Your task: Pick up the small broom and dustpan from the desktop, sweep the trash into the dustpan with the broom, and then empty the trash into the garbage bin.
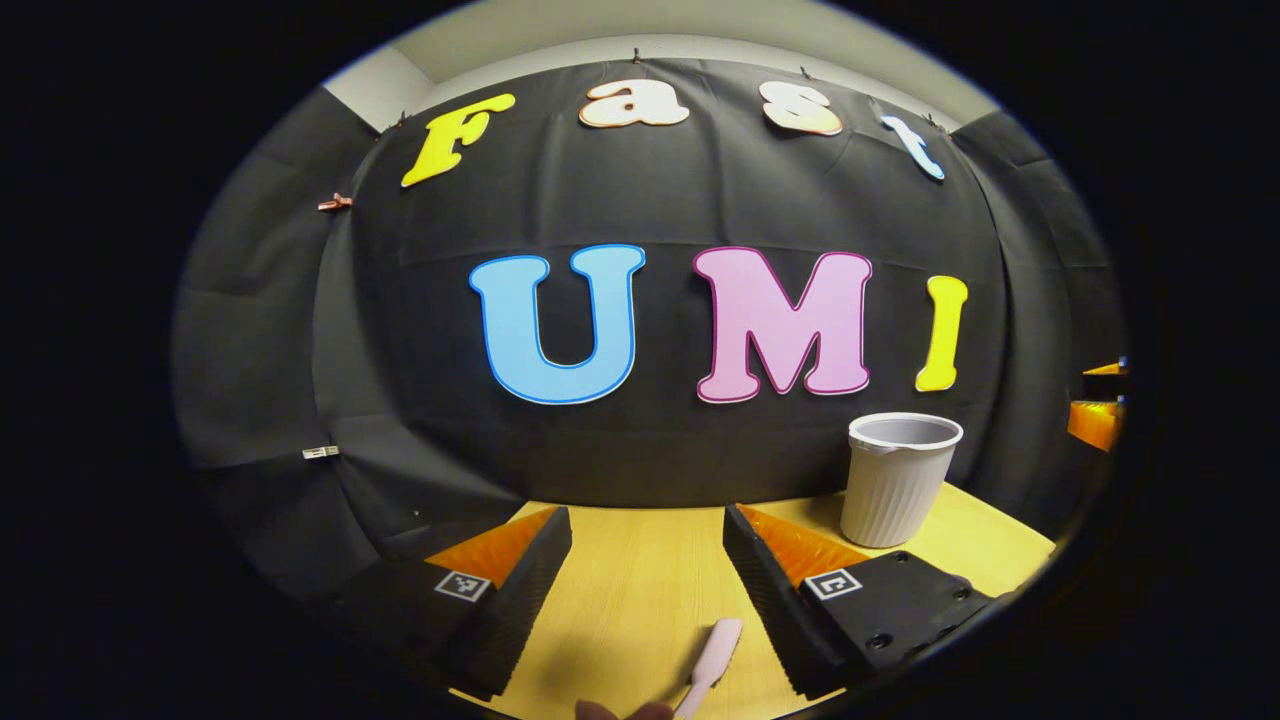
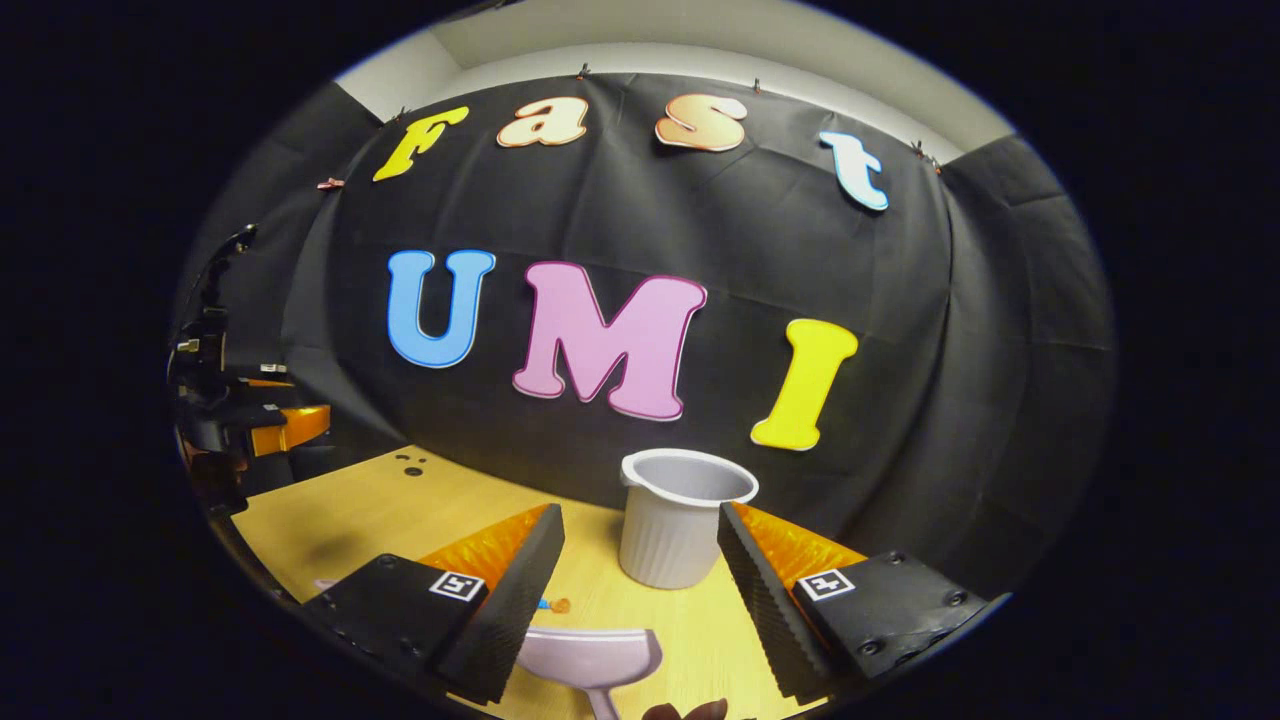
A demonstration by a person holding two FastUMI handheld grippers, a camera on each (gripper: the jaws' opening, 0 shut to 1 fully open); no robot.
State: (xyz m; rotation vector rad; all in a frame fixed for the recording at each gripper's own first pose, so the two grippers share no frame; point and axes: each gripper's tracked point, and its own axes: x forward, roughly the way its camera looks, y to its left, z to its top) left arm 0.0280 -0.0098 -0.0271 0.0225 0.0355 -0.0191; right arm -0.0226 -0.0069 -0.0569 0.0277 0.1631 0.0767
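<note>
My left gripper (image 1: 647, 515) is open above the wooden desktop (image 1: 640, 590). The pink broom handle (image 1: 711, 658) lies on the desk low between its fingers, nearer the right one, and neither finger touches it. In the left gripper view the grey ribbed garbage bin (image 1: 896, 480) stands upright at the far right of the desk. My right gripper (image 2: 640, 510) is also open. The pale dustpan (image 2: 592, 655) rests on the desk below its fingers, mouth facing away. Small orange and blue trash (image 2: 553, 604) lies just beyond the pan. The bin (image 2: 675, 520) stands straight ahead between the fingers.
The black cloth wall closes off the desk right behind the bin. In the right gripper view the other gripper (image 2: 262, 425) hovers at the far left over the desk edge. A few dark specks (image 2: 411, 465) mark the desk's back left.
</note>
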